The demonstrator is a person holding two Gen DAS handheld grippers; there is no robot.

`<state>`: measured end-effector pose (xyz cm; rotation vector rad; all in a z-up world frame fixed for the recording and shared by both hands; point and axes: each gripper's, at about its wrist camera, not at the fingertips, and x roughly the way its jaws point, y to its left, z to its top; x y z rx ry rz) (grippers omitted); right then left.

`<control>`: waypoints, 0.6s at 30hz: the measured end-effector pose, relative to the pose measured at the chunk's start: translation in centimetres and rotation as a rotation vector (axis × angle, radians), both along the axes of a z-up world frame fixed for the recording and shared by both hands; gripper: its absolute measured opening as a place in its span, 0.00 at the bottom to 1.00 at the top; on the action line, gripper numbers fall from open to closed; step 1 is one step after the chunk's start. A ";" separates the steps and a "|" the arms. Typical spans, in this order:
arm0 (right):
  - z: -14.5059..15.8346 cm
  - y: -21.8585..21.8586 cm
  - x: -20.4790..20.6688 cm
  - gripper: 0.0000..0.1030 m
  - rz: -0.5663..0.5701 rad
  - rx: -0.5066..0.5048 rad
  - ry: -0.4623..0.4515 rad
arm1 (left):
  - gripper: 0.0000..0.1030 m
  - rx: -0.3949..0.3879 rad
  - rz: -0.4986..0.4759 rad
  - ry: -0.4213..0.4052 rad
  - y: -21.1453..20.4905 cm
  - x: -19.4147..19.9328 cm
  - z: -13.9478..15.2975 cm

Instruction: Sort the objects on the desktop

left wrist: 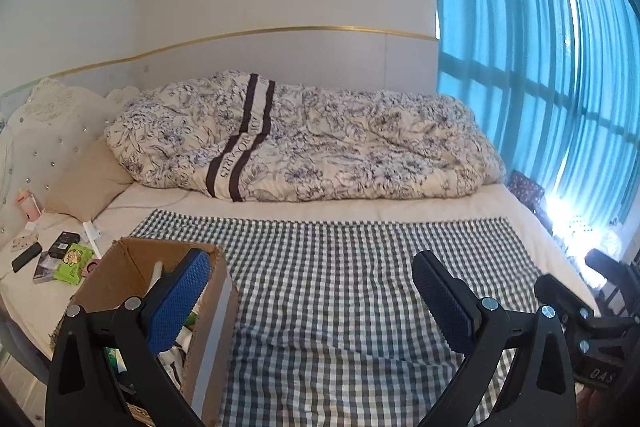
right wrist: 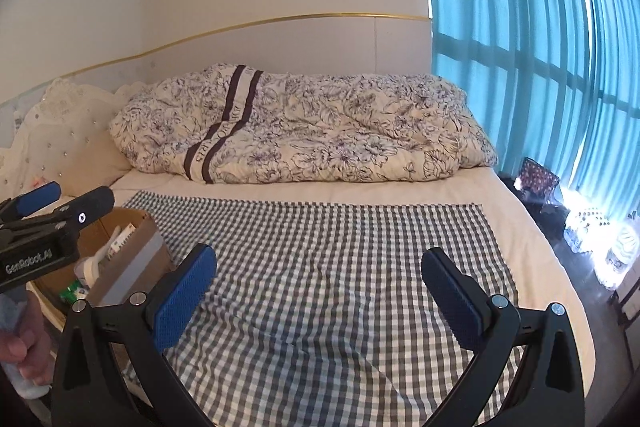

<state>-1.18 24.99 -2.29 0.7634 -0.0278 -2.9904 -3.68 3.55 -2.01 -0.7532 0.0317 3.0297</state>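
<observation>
A bed with a checked cloth fills the room. The left claw is spread wide and holds nothing. The right claw is spread wide and empty too. A cardboard box of small things sits just beside the left claw.

A grey-and-white checked cloth covers the cream bed. The duvet at twelve o'clock is cream with purple flowers and dark stripes. Curtains teal; cardboard box brown.
</observation>
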 end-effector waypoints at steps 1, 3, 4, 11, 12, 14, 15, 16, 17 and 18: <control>-0.2 0.2 -0.1 1.00 -0.002 0.002 -0.001 | 1.00 -0.008 -0.005 -0.001 0.2 0.1 -0.3; -0.3 0.8 -0.4 1.00 -0.008 -0.006 -0.007 | 1.00 -0.016 -0.020 -0.002 0.4 0.4 -0.7; -0.5 1.1 -0.4 1.00 -0.013 -0.014 -0.011 | 1.00 -0.018 -0.026 -0.006 0.5 0.5 -0.9; -1.3 2.0 -0.7 1.00 -0.027 -0.021 -0.033 | 1.00 -0.021 -0.035 -0.014 -0.3 0.9 -1.8; -1.4 2.0 -0.7 1.00 -0.028 -0.025 -0.035 | 1.00 -0.020 -0.032 -0.016 -0.5 0.9 -1.8; -1.5 1.7 -0.7 1.00 -0.025 -0.021 -0.038 | 1.00 -0.013 -0.025 -0.020 -0.9 0.8 -1.9; -1.5 1.6 -0.8 1.00 -0.023 -0.016 -0.040 | 1.00 -0.006 -0.022 -0.021 -1.1 0.7 -1.9; -1.5 1.4 -0.7 1.00 -0.020 -0.011 -0.040 | 1.00 0.000 -0.021 -0.021 -1.2 0.7 -1.9; -1.5 1.3 -0.7 1.00 -0.016 -0.007 -0.041 | 1.00 0.003 -0.019 -0.022 -1.3 0.6 -1.9; -1.5 1.2 -0.7 1.00 -0.013 -0.004 -0.041 | 1.00 0.005 -0.015 -0.023 -1.3 0.5 -1.9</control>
